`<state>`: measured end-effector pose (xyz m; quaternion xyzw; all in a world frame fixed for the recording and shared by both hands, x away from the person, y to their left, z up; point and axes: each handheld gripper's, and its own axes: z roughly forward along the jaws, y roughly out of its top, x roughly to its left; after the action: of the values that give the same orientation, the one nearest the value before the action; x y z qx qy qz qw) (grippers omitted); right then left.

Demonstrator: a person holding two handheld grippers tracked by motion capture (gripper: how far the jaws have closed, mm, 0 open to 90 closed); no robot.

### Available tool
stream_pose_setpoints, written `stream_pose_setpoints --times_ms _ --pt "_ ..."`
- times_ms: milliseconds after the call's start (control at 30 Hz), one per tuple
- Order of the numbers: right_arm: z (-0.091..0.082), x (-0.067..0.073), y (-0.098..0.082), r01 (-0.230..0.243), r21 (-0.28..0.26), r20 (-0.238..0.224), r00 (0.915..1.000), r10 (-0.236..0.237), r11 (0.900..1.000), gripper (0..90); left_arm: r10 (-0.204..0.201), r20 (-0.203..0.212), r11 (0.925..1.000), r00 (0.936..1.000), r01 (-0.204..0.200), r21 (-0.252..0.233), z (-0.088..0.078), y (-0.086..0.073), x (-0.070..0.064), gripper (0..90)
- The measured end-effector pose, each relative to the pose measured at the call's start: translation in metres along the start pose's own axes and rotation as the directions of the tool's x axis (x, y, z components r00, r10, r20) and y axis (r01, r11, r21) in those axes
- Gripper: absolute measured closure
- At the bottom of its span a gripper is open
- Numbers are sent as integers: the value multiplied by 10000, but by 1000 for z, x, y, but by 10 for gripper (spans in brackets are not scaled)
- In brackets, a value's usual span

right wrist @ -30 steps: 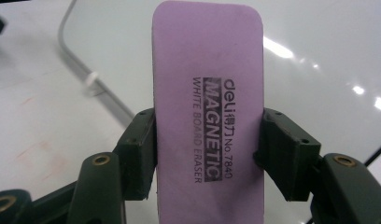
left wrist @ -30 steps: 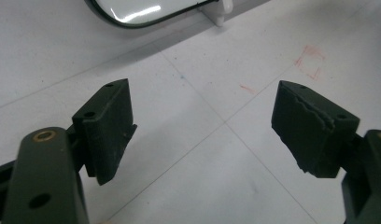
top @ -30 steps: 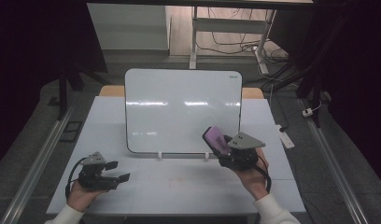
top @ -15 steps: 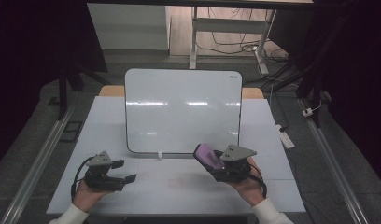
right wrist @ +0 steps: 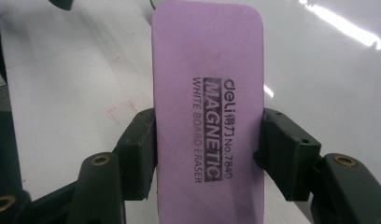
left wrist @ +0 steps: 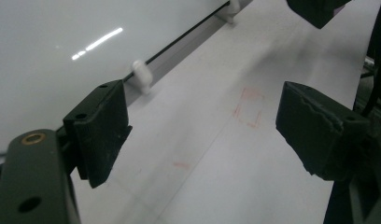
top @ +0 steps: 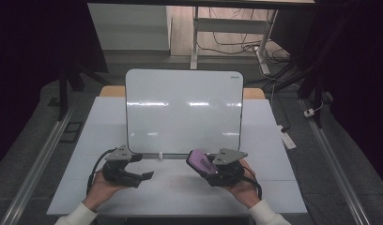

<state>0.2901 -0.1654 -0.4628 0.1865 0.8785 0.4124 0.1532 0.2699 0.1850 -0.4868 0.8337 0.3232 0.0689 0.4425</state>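
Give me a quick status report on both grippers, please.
Left gripper open, jaws just widened, empty. Right gripper shut on purple whiteboard eraser. Whiteboard ahead, unobstructed.

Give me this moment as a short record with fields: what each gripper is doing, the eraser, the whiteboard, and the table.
left gripper: fingers open, nothing between them, low over the table
right gripper: fingers shut on the eraser's long sides
eraser: purple, printed "MAGNETIC WHITE BOARD ERASER", held near the whiteboard's lower edge
whiteboard: wiped clean, standing propped on small white feet
table: white, with faint red marks
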Motion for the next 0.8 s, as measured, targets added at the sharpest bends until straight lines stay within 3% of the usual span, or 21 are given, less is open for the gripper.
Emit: stream_pose_setpoints --times_ms 367,700,800 --pt "3 2 2 124 52 -456 9989 -122 9999 399 757 713 9971 9946 -764 71 21 31 -9 184" --pt "7 5 2 398 194 -969 9946 -378 9990 399 1393 1726 9892 9751 -1450 212 40 52 -20 206" --pt "8 6 2 433 161 -997 9942 -414 9989 398 1391 1959 9888 9707 -1471 268 45 57 -24 213"
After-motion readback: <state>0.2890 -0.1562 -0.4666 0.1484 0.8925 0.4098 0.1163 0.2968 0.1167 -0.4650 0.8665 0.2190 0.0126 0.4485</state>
